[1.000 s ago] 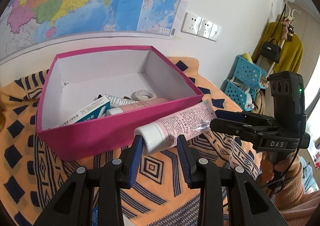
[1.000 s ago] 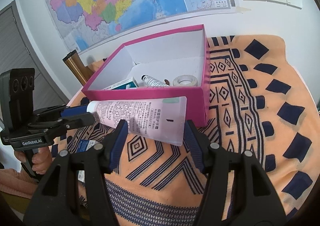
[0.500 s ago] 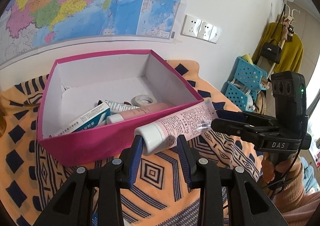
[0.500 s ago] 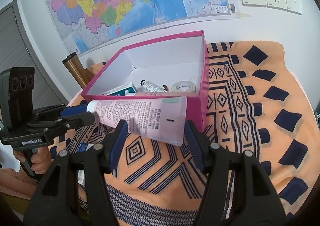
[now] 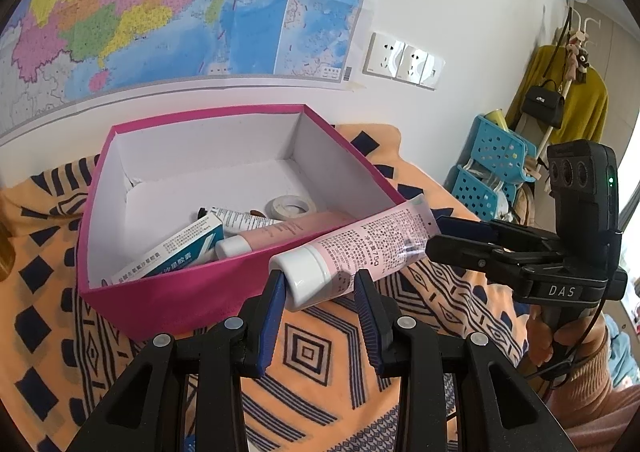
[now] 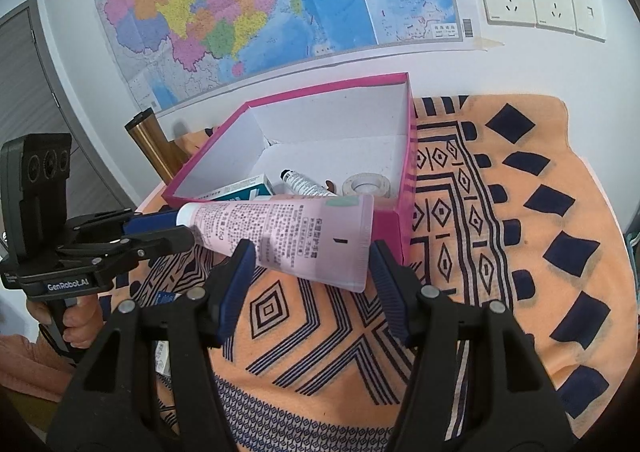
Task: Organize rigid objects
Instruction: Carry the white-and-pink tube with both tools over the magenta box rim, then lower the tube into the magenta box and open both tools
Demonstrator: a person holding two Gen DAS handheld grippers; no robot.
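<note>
Left wrist — pink tube [image 5: 352,252] clamped between hand-held gripper [image 5: 320,292].

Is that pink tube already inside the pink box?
Not yet. The pink tube is outside, before the pink box's front wall, held by both grippers above the cloth.

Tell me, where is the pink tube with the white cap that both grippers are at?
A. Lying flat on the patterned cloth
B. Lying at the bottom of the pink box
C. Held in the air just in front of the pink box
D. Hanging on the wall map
C: the tube is up off the cloth, in front of the box, its cap end between the left gripper's fingers.
</note>
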